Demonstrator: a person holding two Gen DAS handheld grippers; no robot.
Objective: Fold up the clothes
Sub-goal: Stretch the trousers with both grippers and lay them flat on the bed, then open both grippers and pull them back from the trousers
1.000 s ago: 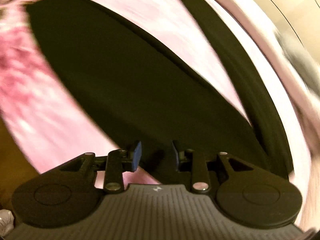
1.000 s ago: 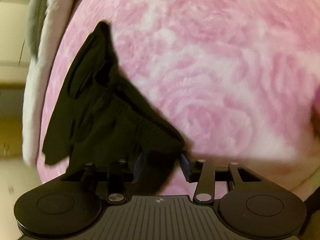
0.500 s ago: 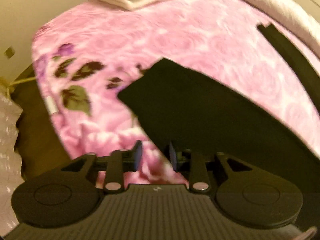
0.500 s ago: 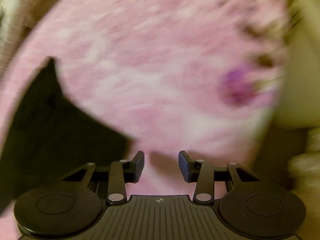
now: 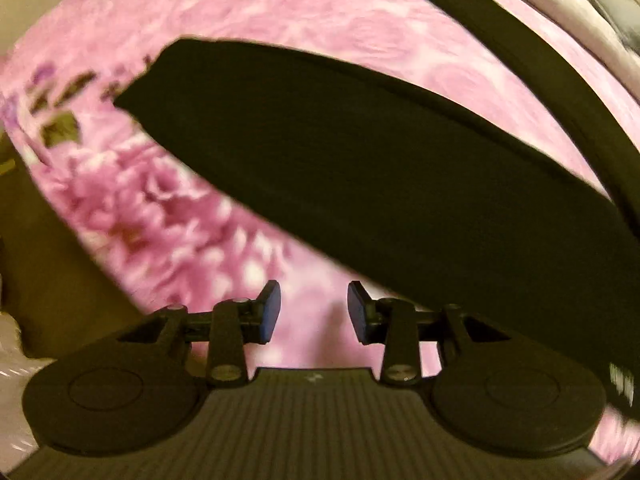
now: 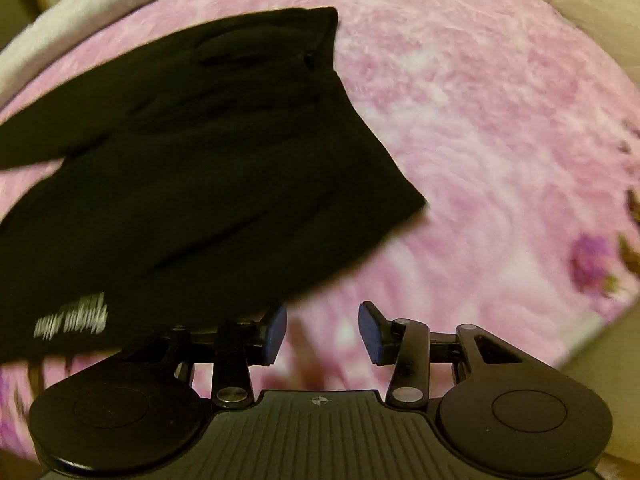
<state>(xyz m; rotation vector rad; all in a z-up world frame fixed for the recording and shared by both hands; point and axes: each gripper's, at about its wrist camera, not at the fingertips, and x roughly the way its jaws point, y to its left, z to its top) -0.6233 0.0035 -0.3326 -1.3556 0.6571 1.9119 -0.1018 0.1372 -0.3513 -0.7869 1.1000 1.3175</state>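
While both claws stand parted over the bed, the black, soft-knit garment [image 5: 360, 168] lies spread on the pink rose-patterned fleece blanket [image 5: 168, 216], ahead of each claw and touching neither.

Left claw [image 5: 314, 318]: jaws apart, nothing between the blue pads [image 5: 271, 312]; only blanket shows in the gap. The garment's long straight edge runs just ahead and to the right of the right-hand pad, rising to a squared corner far ahead on the left. A second black strip [image 5: 520, 52] lies beyond, well apart from the main panel; whether it belongs to the same garment cannot be told.

Right claw [image 6: 322, 334]: jaws likewise apart and empty. The garment [image 6: 192, 168] lies ahead and to the left, its near hem just beside the left-hand pad; small white lettering [image 6: 72, 316] sits close to that hem. Shallow creases cross the cloth.

Handling, as a judgement: the fabric looks light, limp and thin, so it will drape and sag from any single hold, yet is unlikely to slip from padded jaws. Hold is best taken at a corner or along a hem, pinching all layers together, one claw at each end of the same edge, to keep it taut.

The panel's straight edges fit either a garment laid flat for folding or one already folded over.
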